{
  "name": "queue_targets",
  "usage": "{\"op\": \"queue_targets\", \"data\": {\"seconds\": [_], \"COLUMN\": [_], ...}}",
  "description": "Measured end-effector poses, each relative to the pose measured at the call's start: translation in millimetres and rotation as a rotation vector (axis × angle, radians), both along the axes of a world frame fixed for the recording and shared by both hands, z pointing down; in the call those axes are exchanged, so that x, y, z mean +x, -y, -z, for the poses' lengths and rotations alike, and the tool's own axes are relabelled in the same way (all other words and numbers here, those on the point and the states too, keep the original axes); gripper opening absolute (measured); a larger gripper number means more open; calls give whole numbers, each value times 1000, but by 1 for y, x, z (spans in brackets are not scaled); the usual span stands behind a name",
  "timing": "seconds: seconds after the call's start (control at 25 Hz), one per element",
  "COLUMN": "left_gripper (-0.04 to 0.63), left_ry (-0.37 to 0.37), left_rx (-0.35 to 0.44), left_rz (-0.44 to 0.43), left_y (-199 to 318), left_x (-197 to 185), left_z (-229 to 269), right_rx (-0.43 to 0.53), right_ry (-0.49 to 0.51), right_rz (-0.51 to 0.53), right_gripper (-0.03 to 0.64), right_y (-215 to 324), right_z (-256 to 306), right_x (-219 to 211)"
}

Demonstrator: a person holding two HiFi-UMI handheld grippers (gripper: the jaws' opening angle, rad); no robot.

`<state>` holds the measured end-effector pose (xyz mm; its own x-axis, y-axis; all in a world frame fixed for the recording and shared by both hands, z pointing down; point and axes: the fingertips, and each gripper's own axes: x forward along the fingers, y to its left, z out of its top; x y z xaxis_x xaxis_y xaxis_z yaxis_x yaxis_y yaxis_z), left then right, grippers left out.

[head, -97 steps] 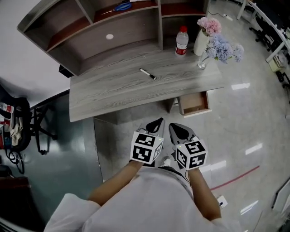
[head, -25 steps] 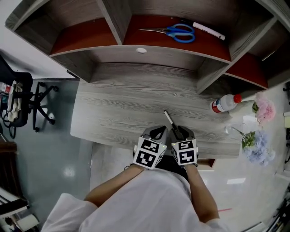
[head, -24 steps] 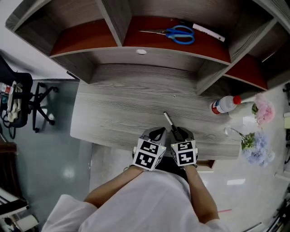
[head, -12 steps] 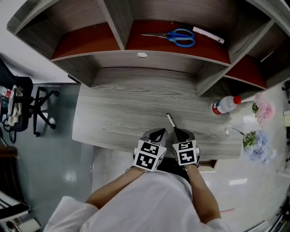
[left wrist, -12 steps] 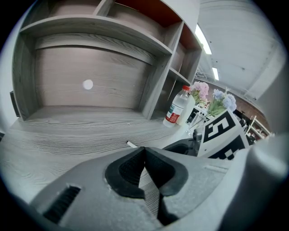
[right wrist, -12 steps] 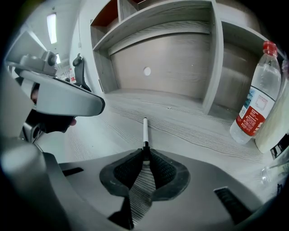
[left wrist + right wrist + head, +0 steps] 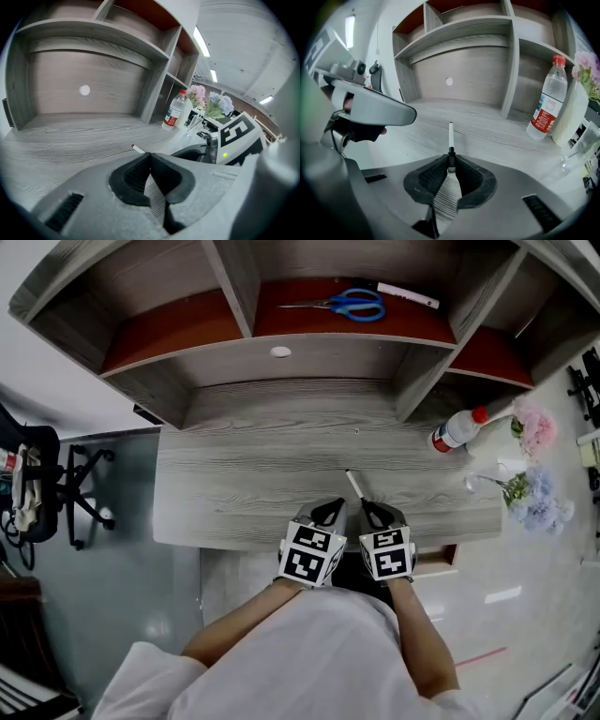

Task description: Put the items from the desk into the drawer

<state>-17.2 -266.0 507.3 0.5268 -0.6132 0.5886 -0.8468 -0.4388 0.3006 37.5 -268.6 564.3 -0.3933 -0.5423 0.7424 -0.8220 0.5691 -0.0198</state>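
A white pen with a black end (image 7: 356, 486) lies on the grey wood desk (image 7: 244, 474) near its front edge. My right gripper (image 7: 369, 508) is at the pen's near end. In the right gripper view its jaws (image 7: 451, 159) are shut on the black end, and the white barrel (image 7: 451, 133) points away over the desk. My left gripper (image 7: 332, 508) is beside it on the left, shut with nothing between its jaws (image 7: 150, 155). Blue-handled scissors (image 7: 345, 305) and a white marker (image 7: 407, 295) lie on the red shelf above. A corner of the open drawer (image 7: 439, 561) shows under the desk's right end.
A plastic water bottle (image 7: 455, 429) stands at the desk's right rear, with a white vase of pink flowers (image 7: 530, 427) and a glass of blue ones (image 7: 536, 507) beyond it. Shelf dividers rise behind the desk. An office chair (image 7: 37, 493) is on the left.
The head camera has shifted slightly, so the desk sits a little further left in view. Both grippers stay at the front edge by the pen.
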Motion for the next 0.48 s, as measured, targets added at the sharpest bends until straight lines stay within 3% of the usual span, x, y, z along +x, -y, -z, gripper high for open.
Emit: {"op": "queue_targets", "data": {"seconds": [0.48], "left_gripper": [3], "left_ry": [-25], "left_rx": [17], "left_rz": [-166], "left_y": [-33], "left_x": [17], "left_z": [0], "right_rx": [53], "right_ry": [3], "right_rz": [-178], "right_gripper": [46], "right_y": [-52], "right_z": [18], "right_x": [19]}}
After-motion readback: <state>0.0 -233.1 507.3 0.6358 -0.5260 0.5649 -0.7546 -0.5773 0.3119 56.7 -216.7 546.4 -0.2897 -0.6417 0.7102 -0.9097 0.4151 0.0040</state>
